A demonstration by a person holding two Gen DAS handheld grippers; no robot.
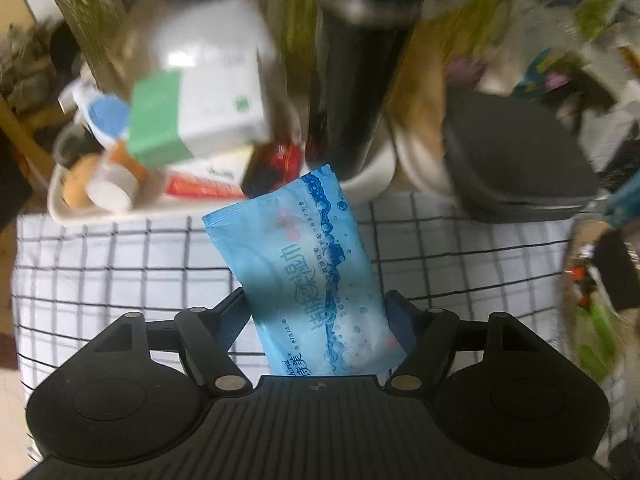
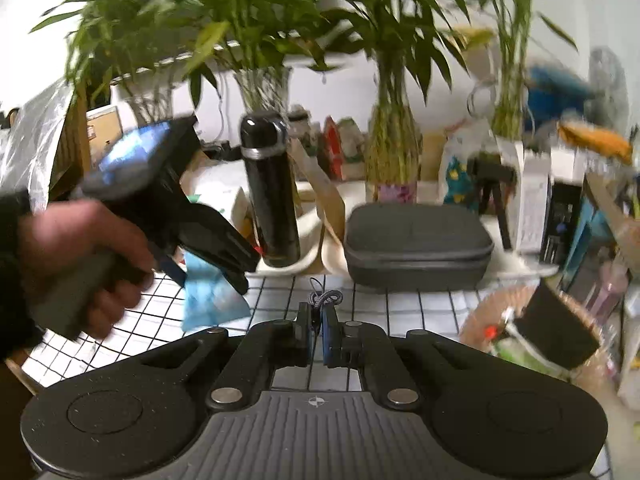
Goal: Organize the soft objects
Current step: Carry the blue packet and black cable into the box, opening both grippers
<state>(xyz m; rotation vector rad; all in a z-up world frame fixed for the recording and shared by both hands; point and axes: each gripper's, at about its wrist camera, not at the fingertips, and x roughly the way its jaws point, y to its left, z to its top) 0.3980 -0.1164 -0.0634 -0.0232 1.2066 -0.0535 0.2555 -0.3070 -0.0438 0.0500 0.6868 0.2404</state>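
While the left wrist view is blurred toward its top, its lower middle is sharp: the left gripper (image 1: 316, 312) has its two jaws pressed against the sides of one blue wet-wipe pack (image 1: 308, 272), which stands tilted up toward the frame's centre above the checked tablecloth (image 1: 100, 272). At upper left, one white tray (image 1: 80, 216) carries a heap of boxes and bottles too smeared to count, with one green-and-white box (image 1: 200, 116) on top. One black flask (image 1: 360, 80) rises at top centre, and one dark grey zip case (image 1: 516, 160) lies at right.

Across in the right wrist view, the right gripper (image 2: 316, 336) sits at lower centre with its two jaws nearly together, pinching a thin dark cord (image 2: 320, 300) whose loop pokes up above them. At left, one hand (image 2: 80, 256) grips the handle of the left gripper (image 2: 224, 276), with the wipe pack (image 2: 208, 300) hanging below it over the cloth (image 2: 400, 308). The flask (image 2: 272, 192) stands at centre, the case (image 2: 416, 244) just right of it. Three vases of green bamboo (image 2: 392, 148) line the back, and one woven basket (image 2: 512, 320) sits at lower right.
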